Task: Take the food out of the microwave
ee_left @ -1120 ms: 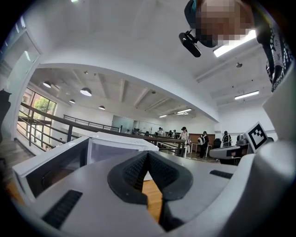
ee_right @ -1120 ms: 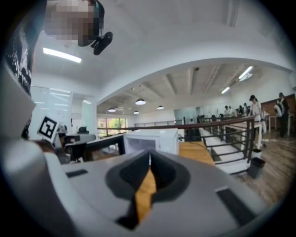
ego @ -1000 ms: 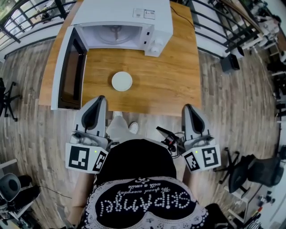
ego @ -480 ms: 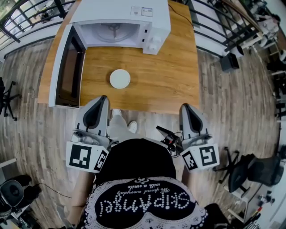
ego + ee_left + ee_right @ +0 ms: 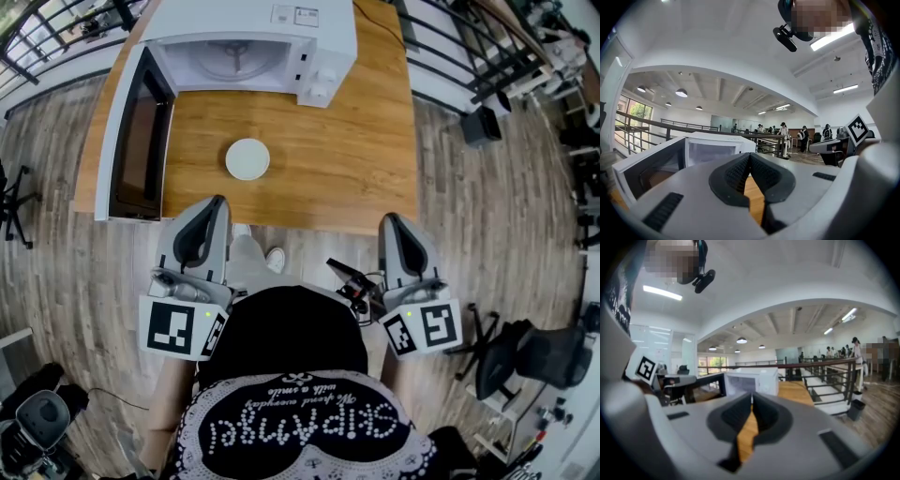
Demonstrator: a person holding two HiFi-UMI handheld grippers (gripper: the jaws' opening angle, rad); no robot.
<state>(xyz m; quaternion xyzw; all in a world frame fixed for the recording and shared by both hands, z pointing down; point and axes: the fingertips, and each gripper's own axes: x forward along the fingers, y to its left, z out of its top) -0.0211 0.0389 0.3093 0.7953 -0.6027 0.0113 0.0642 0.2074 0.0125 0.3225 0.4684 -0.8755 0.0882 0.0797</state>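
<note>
The wooden table takes up the far half of my head view. At its far left corner sits the white microwave, with its cavity lit and nothing in it that I can see but the turntable. Its door is swung fully open on the left and reaches back towards the table's near edge.

I hold both tools level and just short of that near edge. The left gripper is in line with the door's near end and the right gripper is well apart from it on the right. The left gripper's own view shows the dark pads meeting at the tips with nothing between them, and the right gripper's view shows the same.

The food, a round white dish, stands out on the tabletop. It is in front of the cavity, right of the door and just beyond my left gripper, and neither tool touches it.
</note>
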